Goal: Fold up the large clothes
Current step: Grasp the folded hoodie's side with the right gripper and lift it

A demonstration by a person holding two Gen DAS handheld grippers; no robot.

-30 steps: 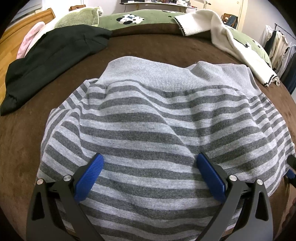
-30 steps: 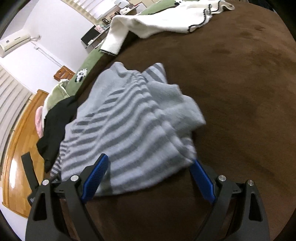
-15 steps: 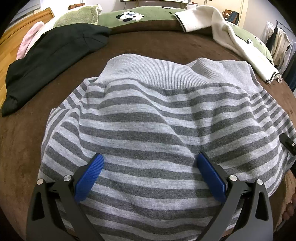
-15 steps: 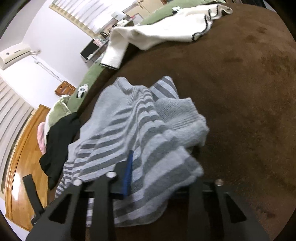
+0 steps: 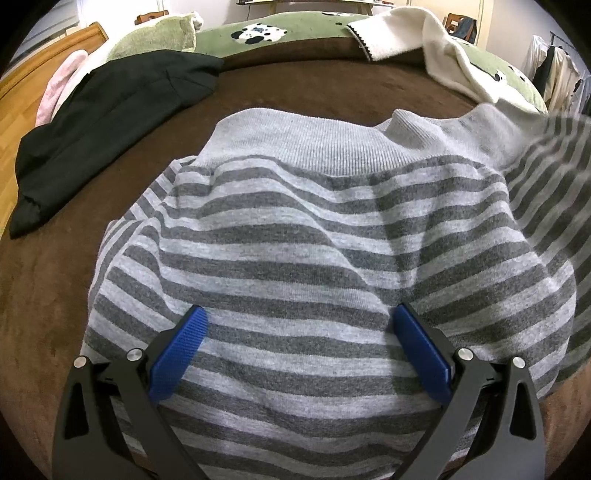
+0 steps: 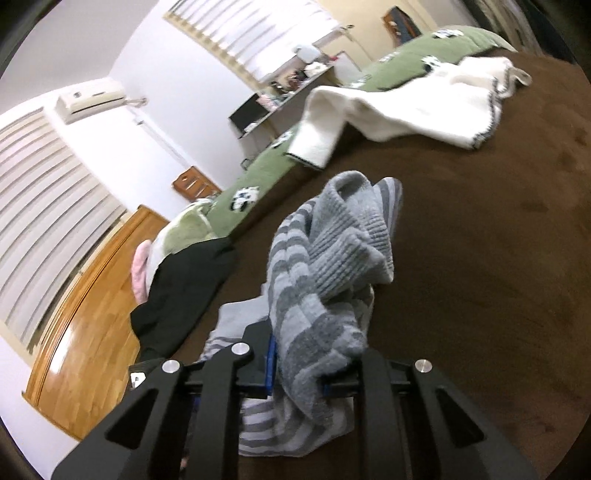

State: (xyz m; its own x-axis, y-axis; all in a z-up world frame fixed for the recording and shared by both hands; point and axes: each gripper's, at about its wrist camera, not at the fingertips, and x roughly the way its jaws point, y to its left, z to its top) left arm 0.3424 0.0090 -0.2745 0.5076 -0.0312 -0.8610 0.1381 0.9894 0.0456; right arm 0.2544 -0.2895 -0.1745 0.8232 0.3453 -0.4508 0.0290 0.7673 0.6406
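A grey striped sweater (image 5: 295,236) with a plain ribbed hem lies on the brown bedspread (image 5: 44,295). My left gripper (image 5: 299,343) is open, its blue pads resting on the sweater's near part. My right gripper (image 6: 295,369) is shut on the sweater's right edge (image 6: 314,314) and holds it lifted, so a striped fold with a ribbed cuff (image 6: 354,236) hangs bunched above the jaws. That raised fold shows blurred at the right of the left wrist view (image 5: 546,177).
A black garment (image 5: 103,122) lies at the far left of the bed, with a pink one (image 5: 55,96) behind it. A white cardigan (image 5: 443,48) is draped at the far right over a green panda quilt (image 5: 280,33). Wooden floor (image 6: 81,332) lies beyond the bed's left edge.
My right gripper closed on the sweater's right edge and lifted it up and leftward. The left gripper stayed open in place on the sweater.
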